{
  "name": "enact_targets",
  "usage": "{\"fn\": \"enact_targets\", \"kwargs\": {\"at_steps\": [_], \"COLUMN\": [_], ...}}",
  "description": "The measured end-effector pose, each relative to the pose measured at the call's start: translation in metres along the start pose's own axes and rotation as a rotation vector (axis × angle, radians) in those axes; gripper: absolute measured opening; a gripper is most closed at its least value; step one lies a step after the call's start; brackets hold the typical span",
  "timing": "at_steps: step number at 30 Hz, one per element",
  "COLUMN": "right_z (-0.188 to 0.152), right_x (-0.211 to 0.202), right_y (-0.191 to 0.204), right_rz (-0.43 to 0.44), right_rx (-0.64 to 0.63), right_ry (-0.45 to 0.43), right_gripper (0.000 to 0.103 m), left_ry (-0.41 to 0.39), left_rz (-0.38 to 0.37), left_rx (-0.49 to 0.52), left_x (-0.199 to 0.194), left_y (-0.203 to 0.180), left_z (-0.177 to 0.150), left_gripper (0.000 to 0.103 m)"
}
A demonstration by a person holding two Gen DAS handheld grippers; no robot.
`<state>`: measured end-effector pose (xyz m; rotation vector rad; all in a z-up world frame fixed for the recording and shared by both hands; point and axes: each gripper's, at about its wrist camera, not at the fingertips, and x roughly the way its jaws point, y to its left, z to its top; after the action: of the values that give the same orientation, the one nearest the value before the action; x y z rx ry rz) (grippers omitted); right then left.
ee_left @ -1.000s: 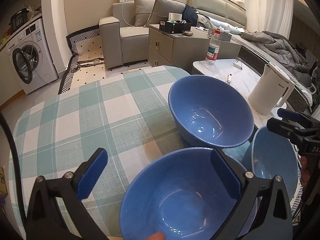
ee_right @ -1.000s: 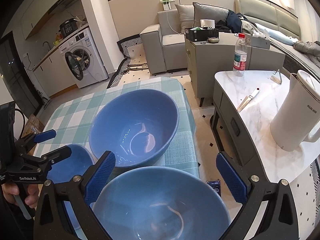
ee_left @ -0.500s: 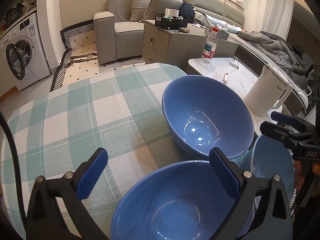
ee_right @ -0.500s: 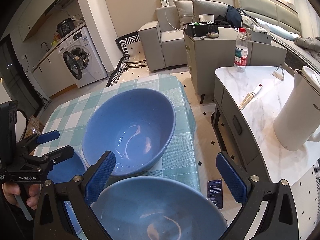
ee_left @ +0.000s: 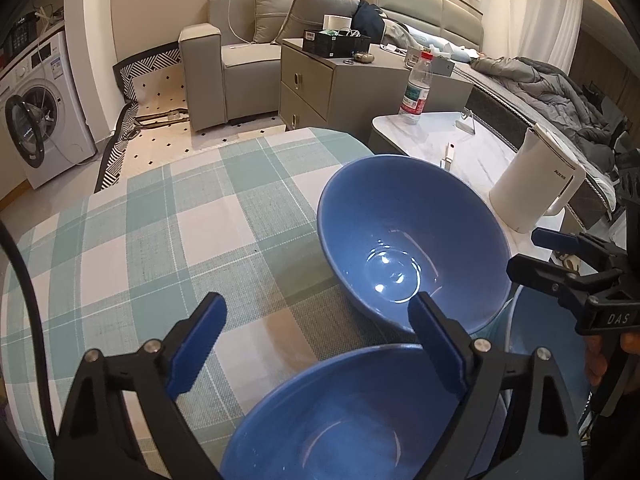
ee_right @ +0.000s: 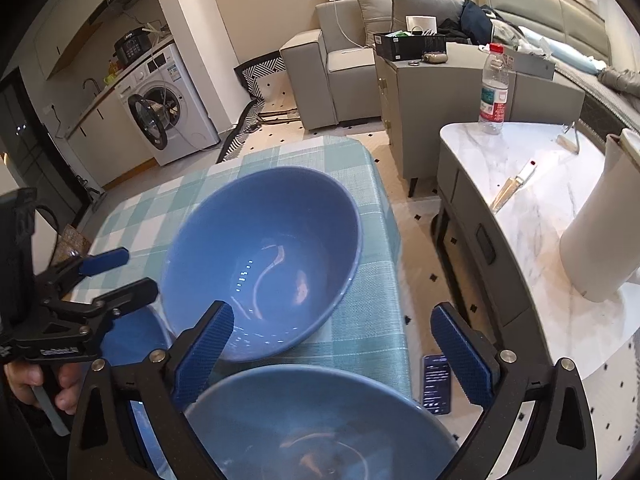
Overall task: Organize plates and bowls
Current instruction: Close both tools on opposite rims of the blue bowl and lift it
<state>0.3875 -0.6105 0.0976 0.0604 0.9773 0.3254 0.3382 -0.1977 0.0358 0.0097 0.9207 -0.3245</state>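
Blue bowl (ee_left: 408,240) lies ahead of spread left gripper (ee_left: 316,344).

grey sofa (ee_left: 240,56), washing machine (ee_left: 36,108), tiled floor (ee_left: 160,148)

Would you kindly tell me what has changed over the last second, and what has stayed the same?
Both views have drawn back: in the left wrist view the near blue ceramic bowl sits lower under the left gripper, and likewise the bowl under the right gripper. Nothing was grasped or released. The large blue bowl on the green checked tablecloth stayed put; both jaws remain open.
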Motion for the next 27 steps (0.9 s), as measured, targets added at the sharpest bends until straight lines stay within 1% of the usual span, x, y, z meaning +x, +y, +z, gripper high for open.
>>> {"fn": "enact_targets", "kwargs": {"at_steps": [2, 3, 5, 7, 9, 10, 11, 13, 16, 18, 19, 21, 22, 24, 27], "right_z": [0.003, 0.005, 0.007, 0.008, 0.008, 0.009, 0.008, 0.008, 0.007, 0.008, 0.008, 0.008, 0.008, 0.007, 0.008], "right_x": [0.0, 0.0, 0.003, 0.006, 0.01, 0.012, 0.014, 0.017, 0.02, 0.02, 0.019, 0.019, 0.019, 0.02, 0.021], "right_y": [0.002, 0.003, 0.003, 0.004, 0.005, 0.005, 0.005, 0.005, 0.005, 0.005, 0.005, 0.006, 0.006, 0.006, 0.006], "right_rz": [-0.014, -0.025, -0.031, -0.03, -0.023, -0.024, -0.024, -0.022, -0.021, -0.019, -0.021, -0.022, -0.024, -0.022, -0.022], "right_rx": [-0.007, -0.012, -0.012, -0.013, -0.013, -0.012, -0.014, -0.016, -0.013, -0.016, -0.02, -0.025, -0.026, -0.024, -0.03], "right_ry": [0.001, 0.001, 0.015, 0.023, 0.041, 0.047, 0.052, 0.06, 0.065, 0.063, 0.062, 0.059, 0.059, 0.06, 0.061], "right_gripper": [0.096, 0.09, 0.083, 0.081, 0.073, 0.072, 0.069, 0.067, 0.064, 0.059, 0.058, 0.052, 0.051, 0.048, 0.044], "left_ry": [0.008, 0.012, 0.012, 0.011, 0.024, 0.036, 0.042, 0.046, 0.054, 0.062, 0.066, 0.075, 0.081, 0.088, 0.098], "left_rz": [-0.017, -0.024, -0.018, -0.011, -0.01, -0.009, -0.012, -0.014, -0.018, -0.019, -0.019, -0.024, -0.027, -0.033, -0.041], "left_rx": [-0.016, -0.023, -0.029, -0.021, -0.01, -0.005, -0.002, 0.003, 0.015, 0.023, 0.026, 0.025, 0.022, 0.017, 0.012], "left_x": [0.002, 0.004, 0.006, 0.008, 0.012, 0.014, 0.016, 0.018, 0.019, 0.021, 0.022, 0.025, 0.027, 0.029, 0.033], "left_y": [0.003, 0.004, 0.005, 0.004, 0.002, 0.001, 0.001, -0.001, -0.004, -0.005, -0.006, -0.006, -0.006, -0.006, -0.007], "left_z": [0.002, 0.003, 0.005, 0.005, 0.005, 0.005, 0.005, 0.006, 0.007, 0.009, 0.01, 0.011, 0.011, 0.012, 0.013], "left_gripper": [0.087, 0.086, 0.084, 0.083, 0.072, 0.066, 0.064, 0.063, 0.059, 0.057, 0.055, 0.051, 0.049, 0.048, 0.042]}}
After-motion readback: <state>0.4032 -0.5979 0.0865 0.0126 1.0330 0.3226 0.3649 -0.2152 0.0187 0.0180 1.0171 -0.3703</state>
